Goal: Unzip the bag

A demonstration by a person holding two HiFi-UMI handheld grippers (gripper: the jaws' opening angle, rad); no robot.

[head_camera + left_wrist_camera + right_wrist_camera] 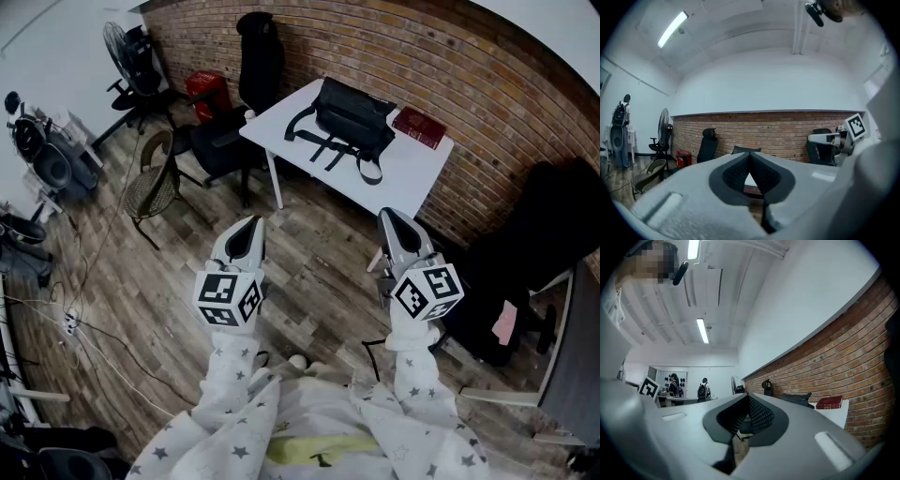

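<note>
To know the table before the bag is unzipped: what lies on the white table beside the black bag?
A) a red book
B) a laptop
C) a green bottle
A: in the head view a red book lies on the white table, just right of the black bag.

Matt black cloth bag (354, 119), smooth white table (412, 176), rough brick wall (450, 56), wood-look floor (309, 272)
</note>
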